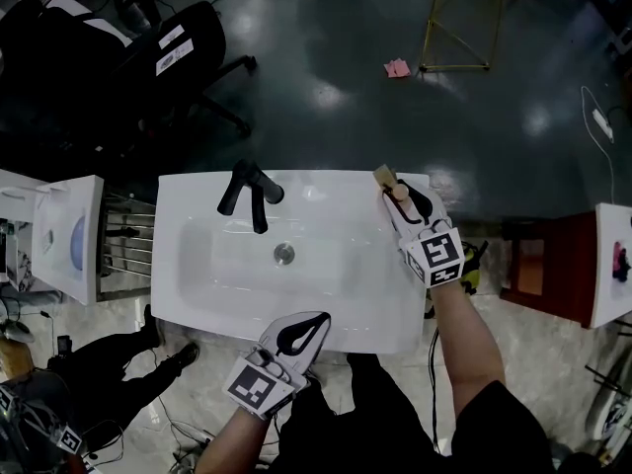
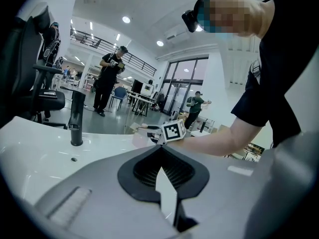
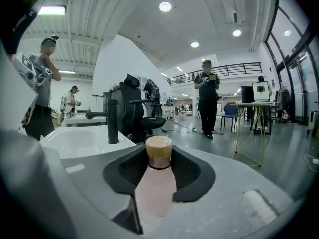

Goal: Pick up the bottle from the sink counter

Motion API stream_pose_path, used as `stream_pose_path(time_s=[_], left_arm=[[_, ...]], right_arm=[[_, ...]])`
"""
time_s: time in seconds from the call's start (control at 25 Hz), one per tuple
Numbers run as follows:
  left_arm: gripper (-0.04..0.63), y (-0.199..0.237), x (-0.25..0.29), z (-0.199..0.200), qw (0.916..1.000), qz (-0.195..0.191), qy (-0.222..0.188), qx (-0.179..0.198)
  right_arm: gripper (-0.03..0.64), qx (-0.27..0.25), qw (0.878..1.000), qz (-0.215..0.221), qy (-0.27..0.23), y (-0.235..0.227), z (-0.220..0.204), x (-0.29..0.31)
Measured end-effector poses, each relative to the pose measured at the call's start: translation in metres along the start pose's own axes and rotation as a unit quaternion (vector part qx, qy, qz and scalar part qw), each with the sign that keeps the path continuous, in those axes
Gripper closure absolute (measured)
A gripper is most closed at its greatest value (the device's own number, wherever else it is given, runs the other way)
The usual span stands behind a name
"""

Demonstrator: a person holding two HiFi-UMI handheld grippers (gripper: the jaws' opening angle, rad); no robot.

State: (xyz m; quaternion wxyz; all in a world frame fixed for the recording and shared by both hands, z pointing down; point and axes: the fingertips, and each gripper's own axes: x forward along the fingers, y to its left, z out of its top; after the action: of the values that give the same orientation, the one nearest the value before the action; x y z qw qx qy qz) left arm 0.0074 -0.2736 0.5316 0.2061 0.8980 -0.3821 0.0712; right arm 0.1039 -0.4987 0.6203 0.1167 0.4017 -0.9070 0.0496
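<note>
A pale pink bottle (image 1: 393,189) with a tan cap stands upright at the far right corner of the white sink counter (image 1: 197,294). My right gripper (image 1: 400,196) reaches over that corner and its jaws lie against both sides of the bottle. In the right gripper view the bottle (image 3: 157,180) fills the gap between the right gripper (image 3: 158,159) jaws, cap above them. My left gripper (image 1: 322,316) hovers at the counter's near edge with tips together and nothing held. In the left gripper view the left gripper (image 2: 160,151) points across the basin toward the right hand.
A black faucet (image 1: 247,192) stands at the back of the basin, with the drain (image 1: 284,254) in the middle. A black office chair (image 1: 148,57) and a gold table frame (image 1: 459,30) stand on the dark floor beyond. A red cabinet (image 1: 538,265) flanks the right, a white unit (image 1: 64,235) the left.
</note>
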Motion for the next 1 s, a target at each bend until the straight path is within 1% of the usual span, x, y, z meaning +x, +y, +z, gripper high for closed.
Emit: stream_pose_path(time_s=[0.2,0.68,1.0], left_arm=[[0.598,0.0,-0.001,0.0,1.0,0.002,-0.001,-0.001],[0.598,0.0,-0.006,0.003,0.9999,0.008,-0.008,0.002],[0.598,0.001,-0.012,0.005,0.9998,0.011,-0.014,0.001]], right_arm=[[0.48,0.002,1.0,-0.006,0.007,0.001,0.0,-0.001],[0.482,0.001,1.0,0.005,0.022,0.017,-0.002,-0.01],[0.482,-0.004,1.0,0.013,0.017,0.027,0.013,-0.016]])
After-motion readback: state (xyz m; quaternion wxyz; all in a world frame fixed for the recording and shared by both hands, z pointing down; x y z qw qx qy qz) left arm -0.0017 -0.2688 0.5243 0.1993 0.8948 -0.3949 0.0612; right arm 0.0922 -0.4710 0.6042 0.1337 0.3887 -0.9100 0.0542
